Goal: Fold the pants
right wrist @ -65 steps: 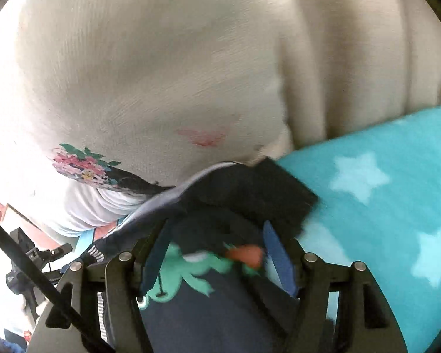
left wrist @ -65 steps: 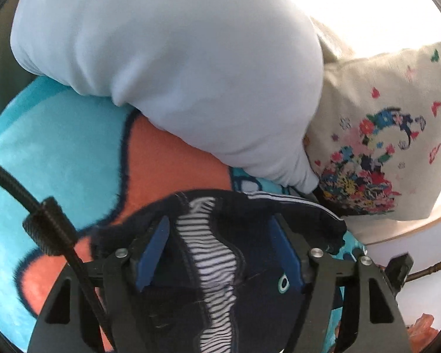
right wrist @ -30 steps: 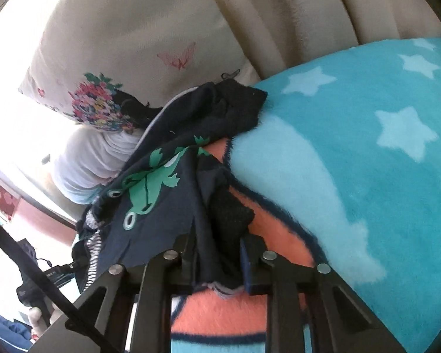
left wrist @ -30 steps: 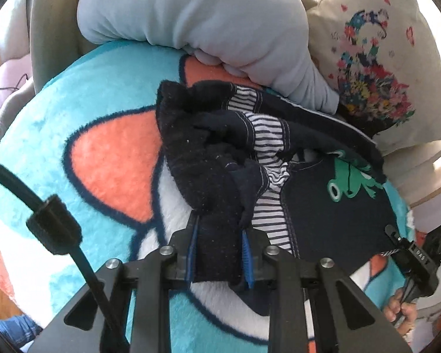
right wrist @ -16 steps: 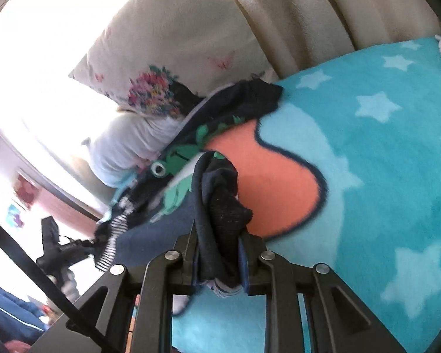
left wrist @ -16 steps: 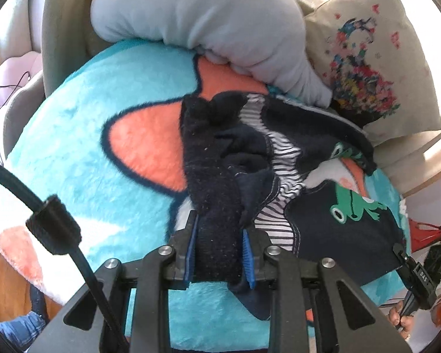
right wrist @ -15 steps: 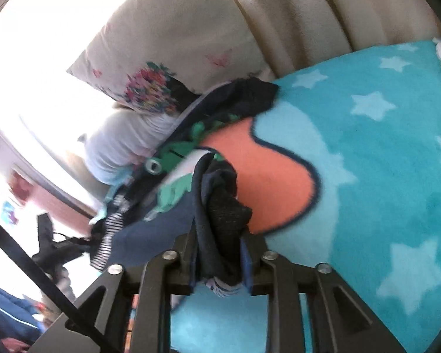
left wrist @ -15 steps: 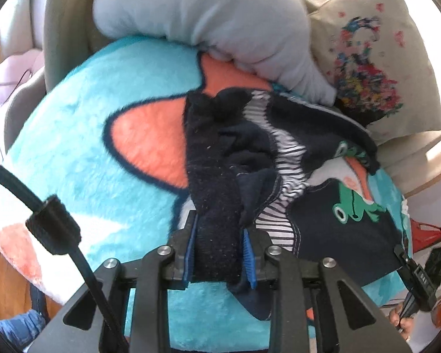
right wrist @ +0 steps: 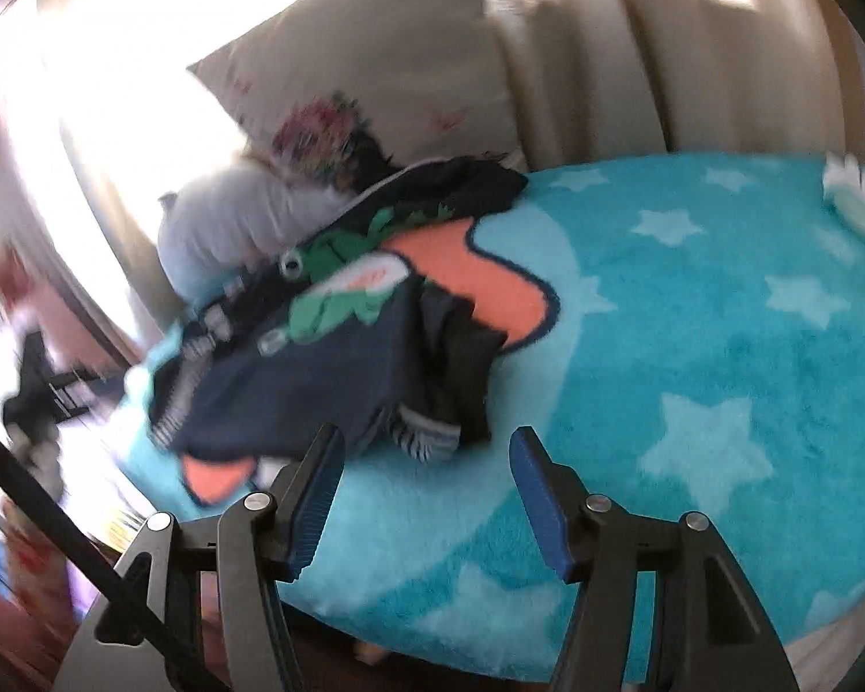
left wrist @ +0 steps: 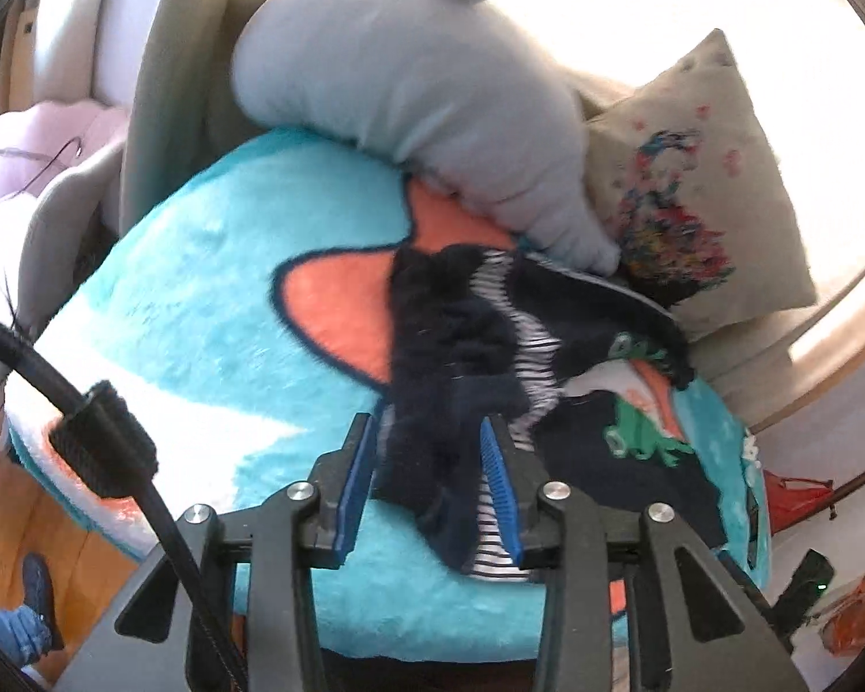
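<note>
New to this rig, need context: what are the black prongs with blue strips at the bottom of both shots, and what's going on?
Those are handheld two-finger tools, one per hand, each carrying a fisheye camera that looks along its fingers. One view is from the left claw, the other from the right claw. Dark pants with frog prints lie on a turquoise blanket, beside a grey plush and a floral pillow. The left claw has pants fabric between its parted pads; the right claw is open, holding nothing.
</note>
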Available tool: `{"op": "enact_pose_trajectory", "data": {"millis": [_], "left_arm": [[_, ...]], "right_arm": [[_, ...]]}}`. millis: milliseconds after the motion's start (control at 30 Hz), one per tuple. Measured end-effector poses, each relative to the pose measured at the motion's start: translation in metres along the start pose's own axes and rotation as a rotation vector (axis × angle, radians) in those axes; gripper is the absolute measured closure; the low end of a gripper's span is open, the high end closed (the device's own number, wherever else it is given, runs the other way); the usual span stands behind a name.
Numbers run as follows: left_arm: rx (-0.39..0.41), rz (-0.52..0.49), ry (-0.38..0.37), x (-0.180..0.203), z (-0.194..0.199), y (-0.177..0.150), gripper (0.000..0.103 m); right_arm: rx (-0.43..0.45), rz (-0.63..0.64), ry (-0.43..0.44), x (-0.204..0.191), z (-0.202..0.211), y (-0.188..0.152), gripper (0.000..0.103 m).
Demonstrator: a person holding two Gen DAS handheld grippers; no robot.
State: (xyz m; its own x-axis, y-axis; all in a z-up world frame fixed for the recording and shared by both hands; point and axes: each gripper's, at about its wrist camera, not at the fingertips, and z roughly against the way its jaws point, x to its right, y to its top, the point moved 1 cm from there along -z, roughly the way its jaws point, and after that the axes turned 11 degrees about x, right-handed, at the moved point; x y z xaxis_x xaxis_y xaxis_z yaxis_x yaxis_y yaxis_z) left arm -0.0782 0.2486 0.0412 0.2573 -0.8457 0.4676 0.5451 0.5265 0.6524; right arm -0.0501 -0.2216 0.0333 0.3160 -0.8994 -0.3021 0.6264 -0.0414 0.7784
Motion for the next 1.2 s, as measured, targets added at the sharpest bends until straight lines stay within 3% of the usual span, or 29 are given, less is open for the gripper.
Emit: {"op": "enact_pose_trajectory", "data": {"millis": [100,200,233,267,333,433,567,633,700,733,767,833,933,1000,1067,1100,1133,1200], "left_arm": [[0.003,-0.064,-0.039,0.028,-0.008,-0.002,0.058],[-0.031,-0.104,-0.069,0.054,-0.034,-0.012,0.058],[-0.046,-0.121,-0.072,0.063,-0.047,-0.017,0.058],[-0.055,-0.13,-0.068,0.068,-0.056,-0.02,0.058],[-0.067,-0.163,-0.042,0.076,-0.078,-0.029,0.058],[-0.114,-0.155,0.005,0.074,-0.102,-0.041,0.058],[-0.106,-0.17,0.014,0.075,-0.105,-0.046,0.058],[-0.106,-0.163,0.011,0.074,-0.105,-0.046,0.058],[-0.103,-0.168,0.009,0.073,-0.105,-0.047,0.058],[-0.1,-0.176,0.008,0.073,-0.104,-0.048,0.058],[-0.096,-0.183,0.008,0.074,-0.104,-0.049,0.058],[-0.092,-0.189,0.006,0.074,-0.104,-0.05,0.057],[-0.095,-0.185,0.006,0.074,-0.104,-0.05,0.057],[-0.094,-0.183,0.003,0.073,-0.104,-0.049,0.057],[-0.094,-0.182,-0.002,0.073,-0.104,-0.049,0.057],[-0.093,-0.181,-0.003,0.073,-0.104,-0.049,0.057],[-0.093,-0.181,-0.004,0.073,-0.104,-0.049,0.056],[-0.092,-0.182,-0.008,0.073,-0.104,-0.049,0.054]], "right_arm": [[0.0,0.076,-0.048,-0.009,-0.015,-0.002,0.039],[0.011,0.08,-0.07,-0.01,-0.029,-0.001,0.041],[0.003,0.072,-0.07,-0.009,-0.033,-0.001,0.061],[-0.013,0.062,-0.08,-0.006,-0.038,0.0,0.073],[-0.01,0.06,-0.093,-0.004,-0.04,0.006,0.08],[0.092,0.202,-0.257,-0.017,-0.02,0.023,0.089],[0.321,0.512,-0.657,-0.043,0.016,0.033,0.091],[0.303,0.503,-0.749,-0.031,0.02,0.034,0.086],[0.23,0.351,-0.683,-0.003,0.023,0.034,0.08],[0.207,0.264,-0.613,0.009,0.025,0.035,0.078],[0.17,0.115,-0.464,0.029,0.024,0.037,0.078],[0.14,-0.034,-0.335,0.049,0.017,0.04,0.078],[0.091,-0.041,-0.301,0.061,-0.013,0.049,0.078],[0.043,-0.119,-0.164,0.065,-0.036,0.051,0.077],[-0.005,-0.203,-0.054,0.064,-0.051,0.046,0.06],[-0.022,-0.231,-0.013,0.061,-0.059,0.044,0.045],[-0.04,-0.242,0.022,0.058,-0.066,0.041,0.039],[-0.021,-0.206,0.013,0.048,-0.073,0.039,0.039]]}}
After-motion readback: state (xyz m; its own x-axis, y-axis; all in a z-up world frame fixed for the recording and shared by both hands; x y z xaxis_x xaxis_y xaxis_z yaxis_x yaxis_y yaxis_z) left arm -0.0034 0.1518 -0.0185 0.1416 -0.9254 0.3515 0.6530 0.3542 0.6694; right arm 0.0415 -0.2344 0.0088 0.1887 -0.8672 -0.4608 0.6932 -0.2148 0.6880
